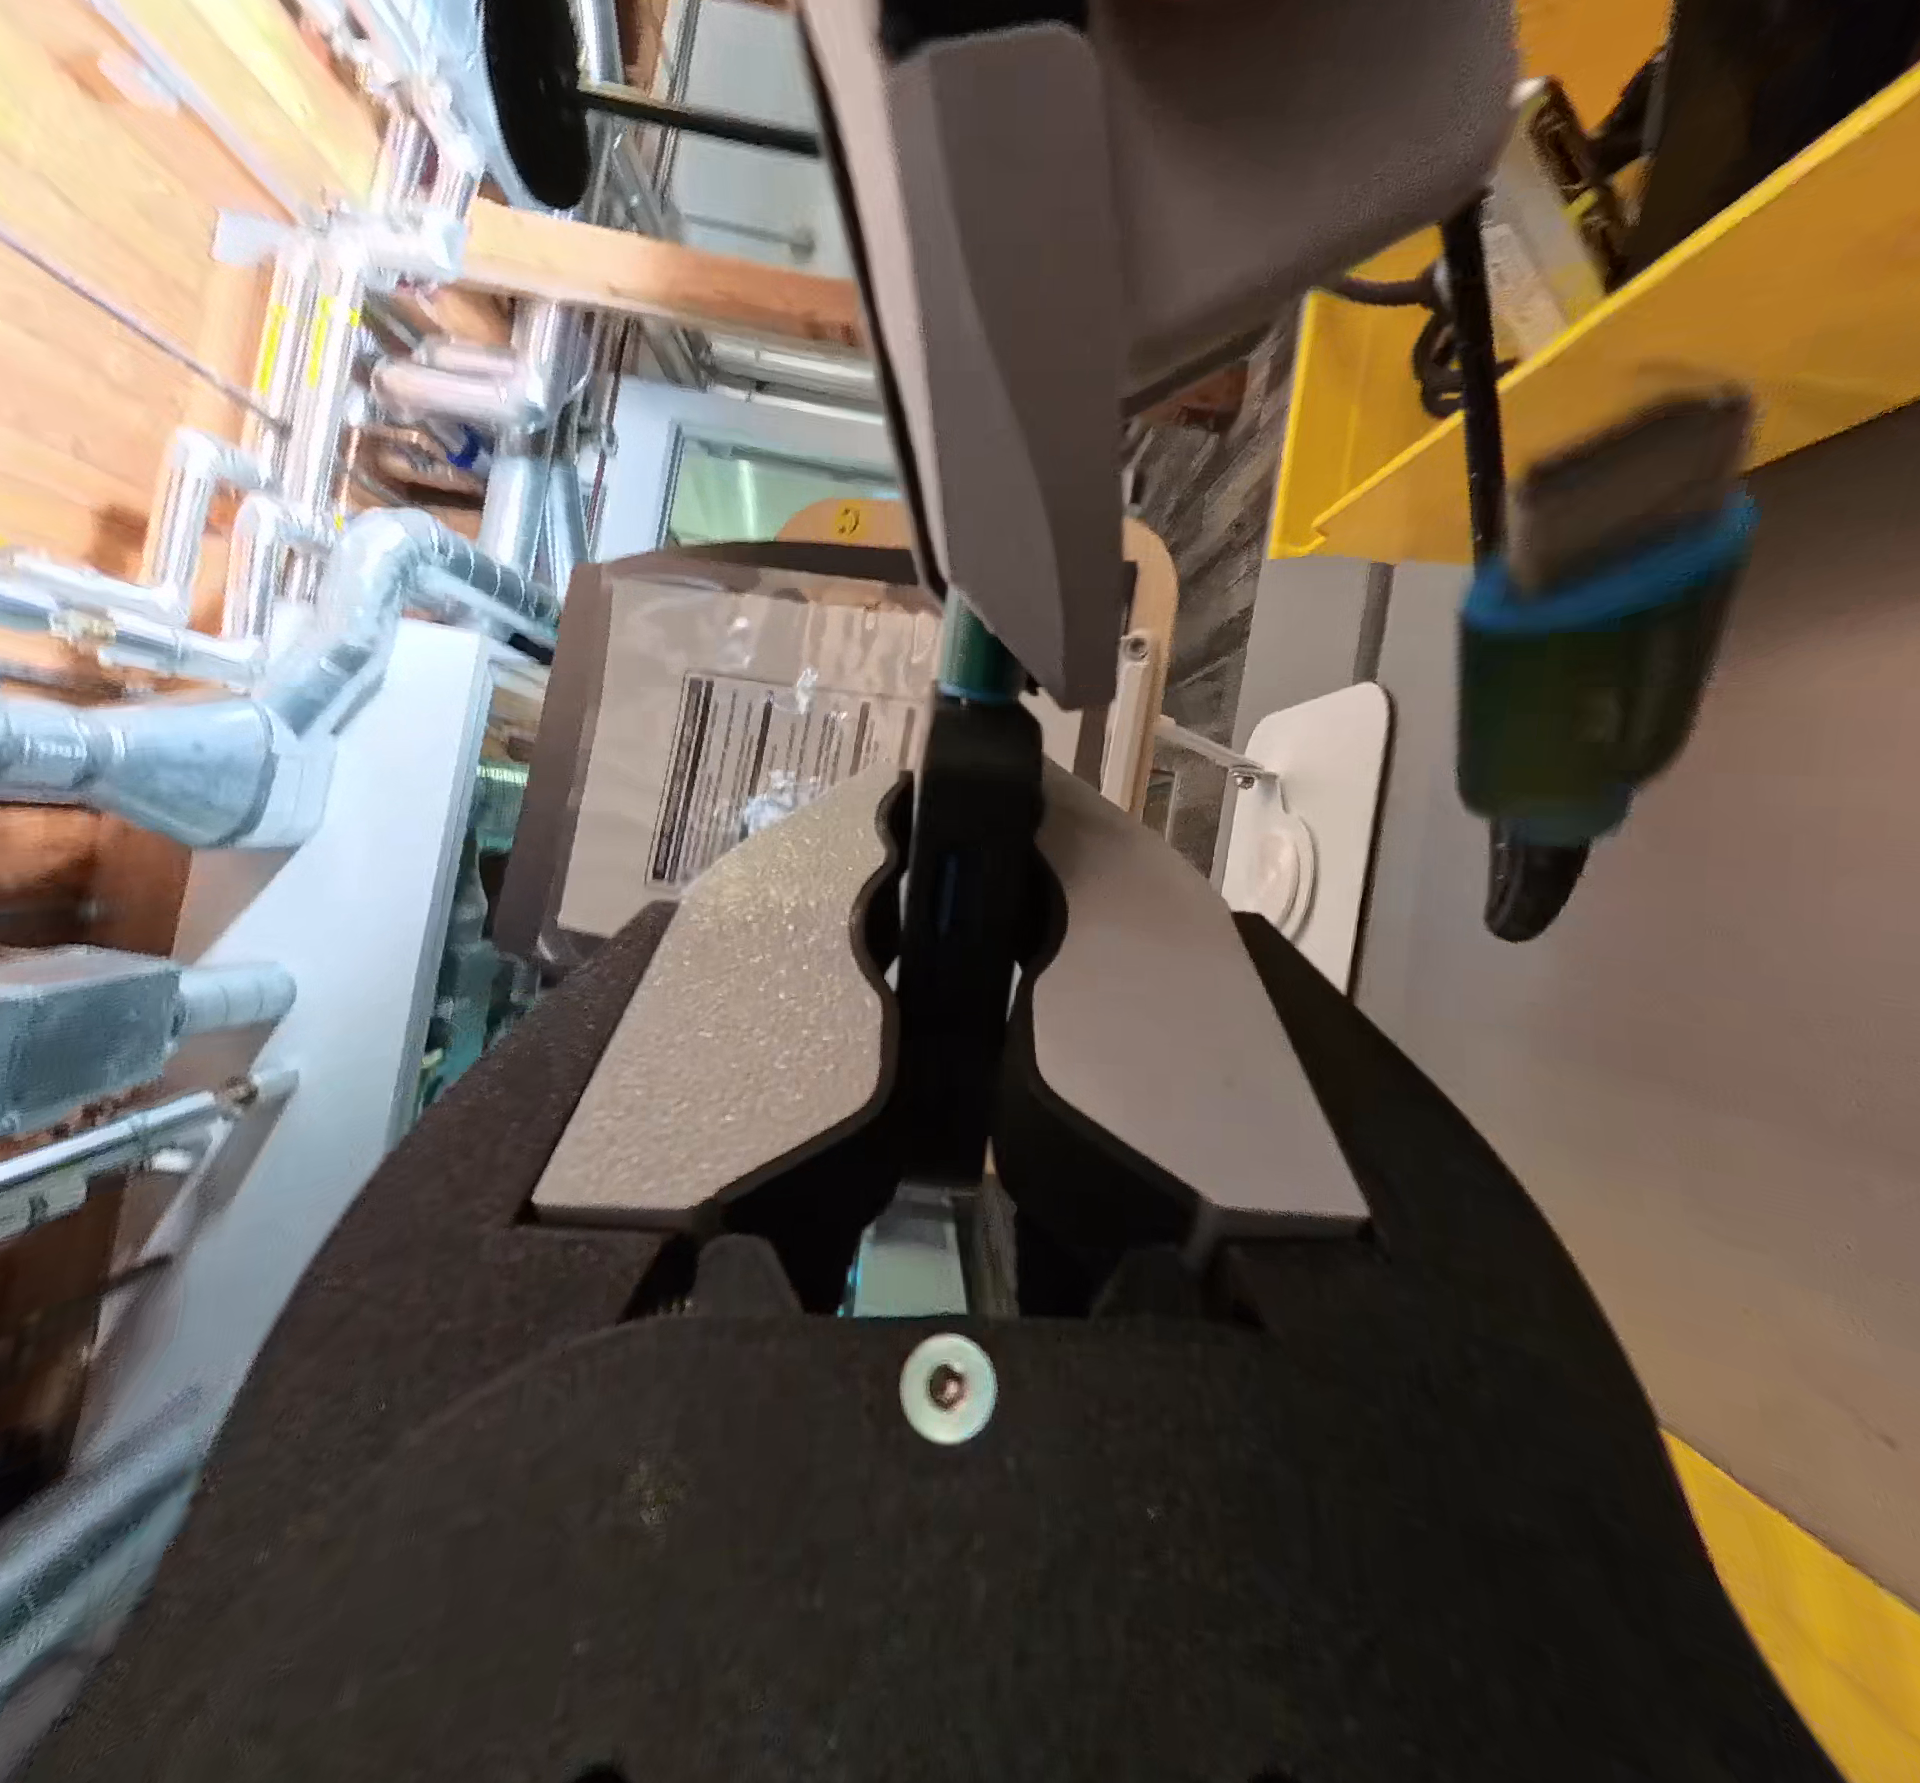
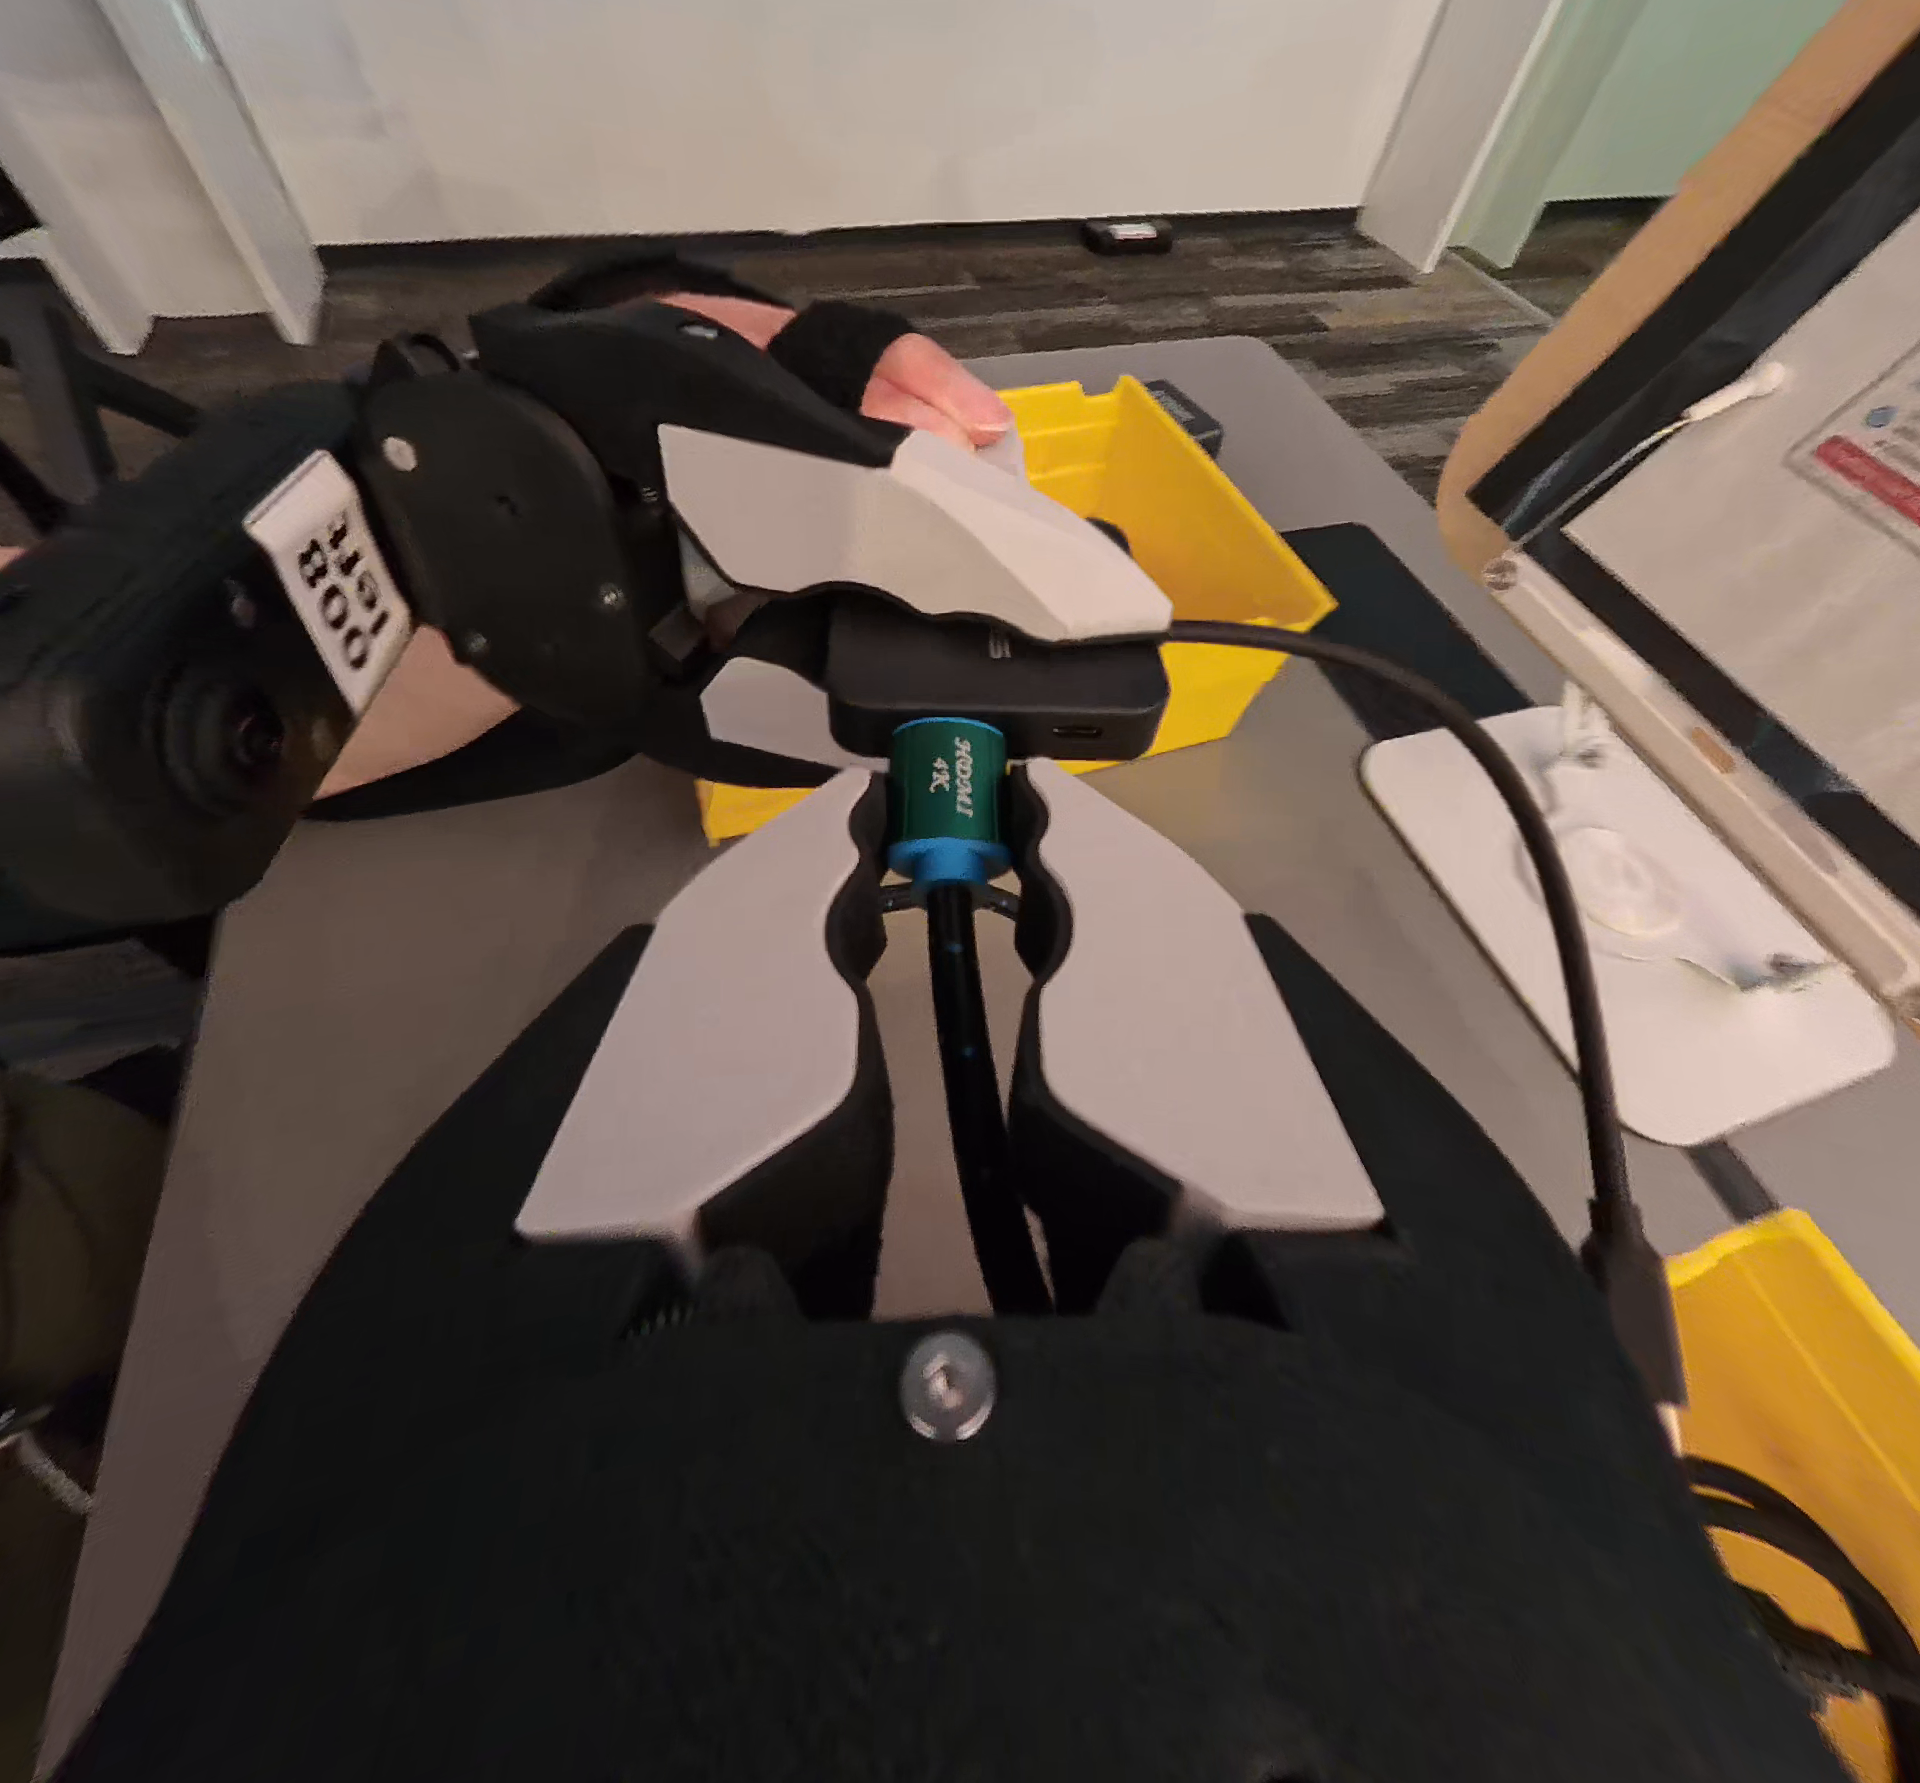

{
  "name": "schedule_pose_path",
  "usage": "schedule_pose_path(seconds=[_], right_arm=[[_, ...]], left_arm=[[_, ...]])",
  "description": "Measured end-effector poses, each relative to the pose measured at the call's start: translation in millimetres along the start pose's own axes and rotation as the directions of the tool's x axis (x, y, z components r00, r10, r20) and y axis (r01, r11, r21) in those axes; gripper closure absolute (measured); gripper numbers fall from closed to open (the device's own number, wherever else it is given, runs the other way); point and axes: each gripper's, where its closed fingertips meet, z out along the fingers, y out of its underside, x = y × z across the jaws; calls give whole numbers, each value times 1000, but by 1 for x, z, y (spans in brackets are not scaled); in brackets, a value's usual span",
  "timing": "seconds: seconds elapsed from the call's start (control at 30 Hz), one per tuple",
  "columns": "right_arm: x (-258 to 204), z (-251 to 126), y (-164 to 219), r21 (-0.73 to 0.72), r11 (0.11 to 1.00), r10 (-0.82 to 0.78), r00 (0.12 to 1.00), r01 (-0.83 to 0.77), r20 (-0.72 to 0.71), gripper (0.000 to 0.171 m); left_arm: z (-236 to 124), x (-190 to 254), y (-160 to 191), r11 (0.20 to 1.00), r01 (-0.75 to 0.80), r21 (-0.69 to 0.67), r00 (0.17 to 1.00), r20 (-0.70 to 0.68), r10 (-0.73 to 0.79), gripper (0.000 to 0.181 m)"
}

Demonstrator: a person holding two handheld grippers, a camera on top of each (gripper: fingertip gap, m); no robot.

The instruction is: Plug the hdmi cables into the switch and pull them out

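1. Grey tabletop (image 2: 436, 954) before a white wall, dark carpet beyond; tilted board with a cardboard edge (image 2: 1662, 299) at the right.
2. Yellow bin (image 2: 1226, 528) at the far middle of the tabletop; a second yellow bin (image 2: 1787, 1338) at the near right with black cable coiled inside.
3. White flat plate (image 2: 1621, 912) lying on the tabletop below the board.
4. Left gripper (image 2: 940, 611) reaching in from the left, worn on a person's gloved hand (image 2: 914, 383), jaws clamped flat on the black HDMI switch (image 2: 997, 684), held above the tabletop in front of the far bin.
5. Right gripper (image 2: 943, 803) pointing straight at the switch, jaws closed on the green HDMI plug (image 2: 943, 783), its blue collar just behind the fingertips.
6. Green plug's nose meeting the near face of the switch; how deep it sits, impossible to tell.
7. Thin black cable (image 2: 1455, 757) leaving the switch's right end and curving down toward the near bin.
8. In the left wrist view, a second HDMI plug (image 1: 1590, 663) with blue bands hanging loose, metal tip bare, right of the left gripper (image 1: 971, 798).
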Motion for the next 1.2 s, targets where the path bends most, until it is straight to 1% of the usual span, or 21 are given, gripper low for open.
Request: schedule_pose_path(seconds=[0.03,0.07,0.13,0.2,0.23,0.3,0.43,0.53,0.73,0.87,0.93,1.03,1.2], right_arm=[[2,1,-1,-8,1000,-22,998,21,-52,149],[5,2,-1,-24,998,-56,992,53,-117,149],[13,4,-4,-57,987,-157,951,148,-266,150],[15,5,-7,-70,978,-208,918,196,-338,150],[14,5,-8,-64,978,-211,913,201,-348,150],[13,6,-7,-58,982,-189,921,180,-340,150],[16,7,3,-78,992,-120,954,102,-273,149],[17,6,7,-86,994,-82,969,63,-232,149],[19,8,13,-96,995,-49,980,31,-194,149],[21,9,15,-62,998,11,990,-20,-144,149],[25,11,16,-71,997,1,981,-15,-193,149],[29,15,14,-85,995,-73,951,50,-299,149],[30,16,15,-85,995,-70,944,45,-321,149]], left_arm=[[1,0,2,1000,20,-22,1000,8,-20,166],[3,0,4,998,36,-49,999,15,-36,166],[4,-2,1,996,41,-81,998,40,-38,164],[3,-6,1,994,10,-113,997,73,-2,162],[3,-8,2,992,-14,-124,996,89,25,164],[2,-9,2,991,-50,-121,992,109,63,167],[6,-1,3,991,-100,-84,987,115,109,167],[8,4,2,994,-89,-67,991,97,96,167],[11,9,5,992,-107,-64,991,80,112,167],[13,10,8,992,-100,-81,992,72,106,166],[15,12,12,990,-81,-113,995,55,88,167],[16,11,19,985,-71,-156,995,52,80,167],[17,11,21,982,-75,-173,995,52,85,167]])
